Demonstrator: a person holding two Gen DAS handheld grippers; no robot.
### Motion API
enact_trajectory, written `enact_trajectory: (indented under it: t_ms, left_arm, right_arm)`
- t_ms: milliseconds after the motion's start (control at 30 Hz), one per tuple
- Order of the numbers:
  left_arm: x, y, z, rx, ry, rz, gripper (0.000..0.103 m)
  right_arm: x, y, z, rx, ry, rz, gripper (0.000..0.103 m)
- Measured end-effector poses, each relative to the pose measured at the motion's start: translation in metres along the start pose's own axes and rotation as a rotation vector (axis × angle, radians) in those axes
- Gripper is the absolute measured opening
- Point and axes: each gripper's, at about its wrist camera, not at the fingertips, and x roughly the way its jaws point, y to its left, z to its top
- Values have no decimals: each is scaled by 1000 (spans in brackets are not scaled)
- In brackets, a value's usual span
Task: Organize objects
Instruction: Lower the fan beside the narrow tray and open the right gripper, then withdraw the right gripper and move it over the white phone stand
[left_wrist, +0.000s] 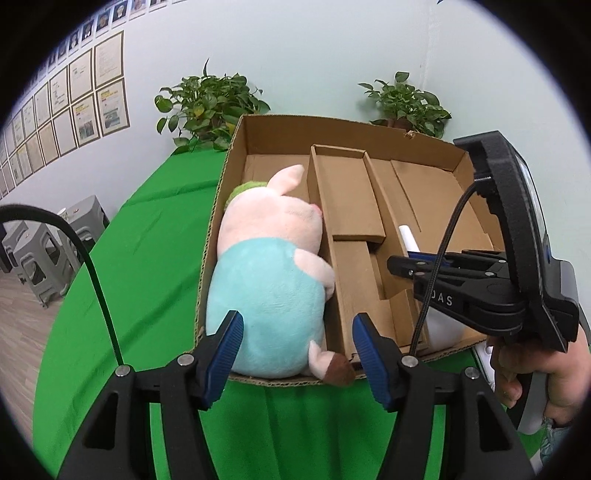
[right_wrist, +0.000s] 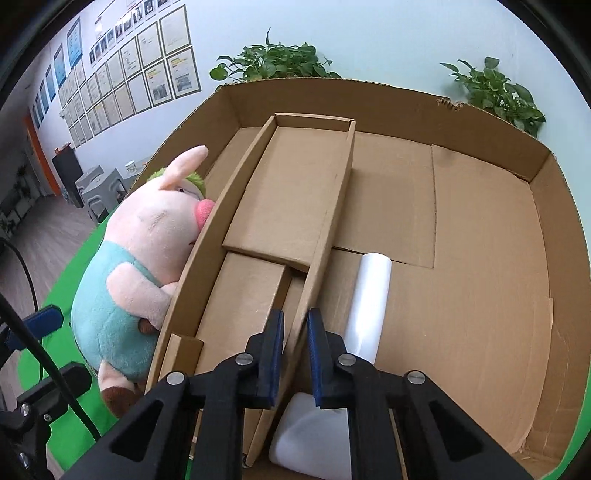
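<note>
A plush pig (left_wrist: 273, 273) in a blue outfit lies in the left compartment of an open cardboard box (left_wrist: 332, 127); it also shows in the right wrist view (right_wrist: 140, 266). My left gripper (left_wrist: 297, 354) is open and empty, just before the pig's lower end. My right gripper (right_wrist: 295, 354) hovers inside the box (right_wrist: 480, 295), its jaws nearly closed with a narrow gap over a cardboard divider (right_wrist: 321, 258). A white bottle (right_wrist: 365, 306) lies in the right compartment under and beside it. The right gripper shows in the left wrist view (left_wrist: 402, 266).
The box sits on a green tablecloth (left_wrist: 147, 258). Two potted plants (left_wrist: 207, 107) (left_wrist: 406, 103) stand behind it against the wall. Grey stools (left_wrist: 55, 251) stand on the floor to the left. Framed papers hang on the left wall.
</note>
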Motion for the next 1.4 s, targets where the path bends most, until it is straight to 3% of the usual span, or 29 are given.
enact_trajectory:
  t_ms: [100, 167, 233, 300, 500, 667, 867, 967, 1100, 1167, 1233, 1333, 1400]
  left_arm:
    - [-1, -7, -1, 13, -12, 7, 61]
    - [-2, -11, 0, 26, -28, 19, 64]
    - [-5, -14, 0, 27, -47, 20, 71]
    - [-11, -19, 1, 15, -78, 12, 73]
    - [-29, -41, -3, 50, -169, 32, 80]
    - [-34, -57, -12, 54, -159, -47, 80]
    - [-13, -76, -38, 48, -58, -160, 80]
    - [-1, -83, -51, 34, -3, -215, 80]
    - [11, -90, -60, 37, 45, -247, 80]
    - [14, -92, -63, 34, 55, -251, 80]
    - [16, -91, -64, 30, 62, -251, 80]
    - [17, -89, -68, 30, 69, -254, 80]
    - [16, -86, -70, 21, 76, -270, 80]
  right_arm:
    - [-7, -4, -3, 29, -2, 17, 18]
    - [-23, -7, -7, 35, -36, -5, 43]
    - [-48, -3, -9, 45, -104, -31, 93]
    - [-79, -9, -20, 61, -178, -66, 102]
    - [-143, -31, -72, 70, -231, -73, 103]
    - [-167, -46, -125, 68, -210, -60, 103]
    - [-151, -49, -200, 50, -89, -6, 102]
    - [-134, -55, -216, 78, -29, -30, 97]
    - [-123, -68, -218, 101, -17, -103, 93]
    - [-117, -71, -213, 86, -9, -132, 84]
    - [-113, -68, -210, 55, 9, -140, 58]
    - [-110, -57, -212, -6, 15, -183, 53]
    - [-116, -53, -217, -13, 3, -153, 47]
